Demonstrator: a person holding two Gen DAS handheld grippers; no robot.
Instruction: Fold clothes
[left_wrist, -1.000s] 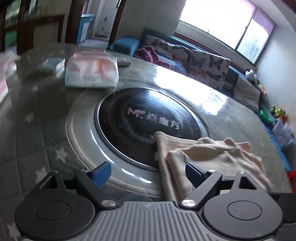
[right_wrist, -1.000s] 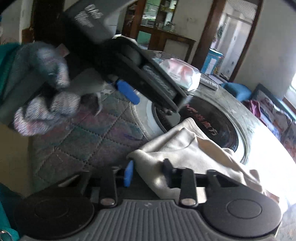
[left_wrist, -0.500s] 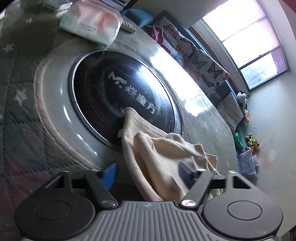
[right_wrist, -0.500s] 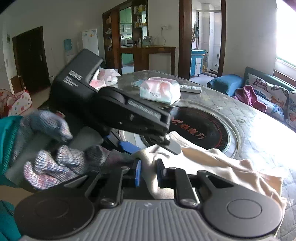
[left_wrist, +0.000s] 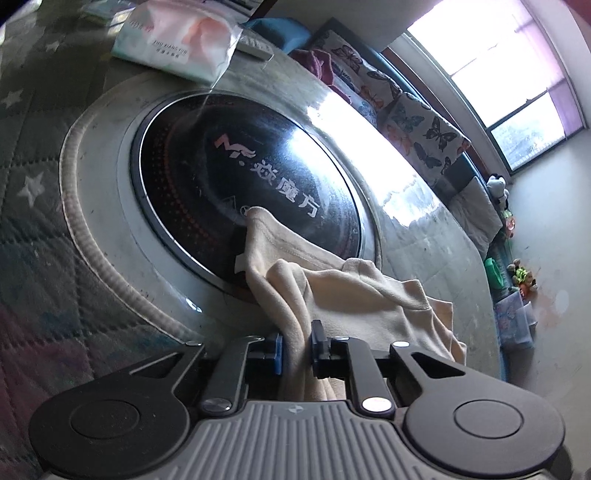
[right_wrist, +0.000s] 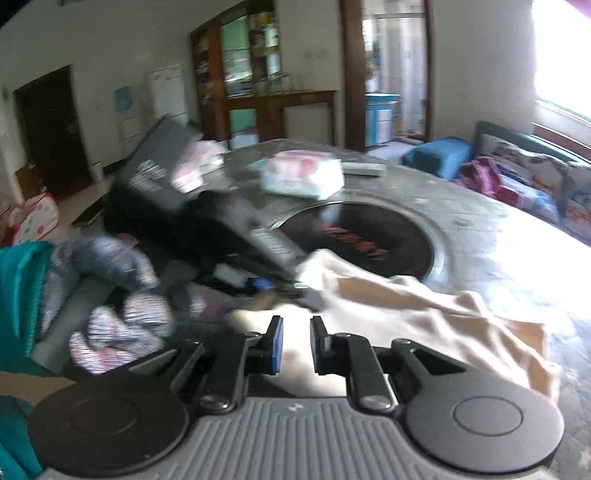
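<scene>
Quilted round table (left_wrist: 44, 229), beige garment (left_wrist: 343, 295) pinched by left hand-held gripper (left_wrist: 297, 349), right hand-held gripper (right_wrist: 295, 345) also clamping it

Round quilted table (left_wrist: 44, 236) with inset black cooktop (left_wrist: 229, 177), cream garment (left_wrist: 354, 295), tissue pack (left_wrist: 177, 40), remote (right_wrist: 364, 169).

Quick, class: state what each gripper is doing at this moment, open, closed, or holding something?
Left gripper: closed on the beige garment.
Right gripper: nearly closed; blur and glare hide whether it pinches the cloth, so it cannot be told.
</scene>
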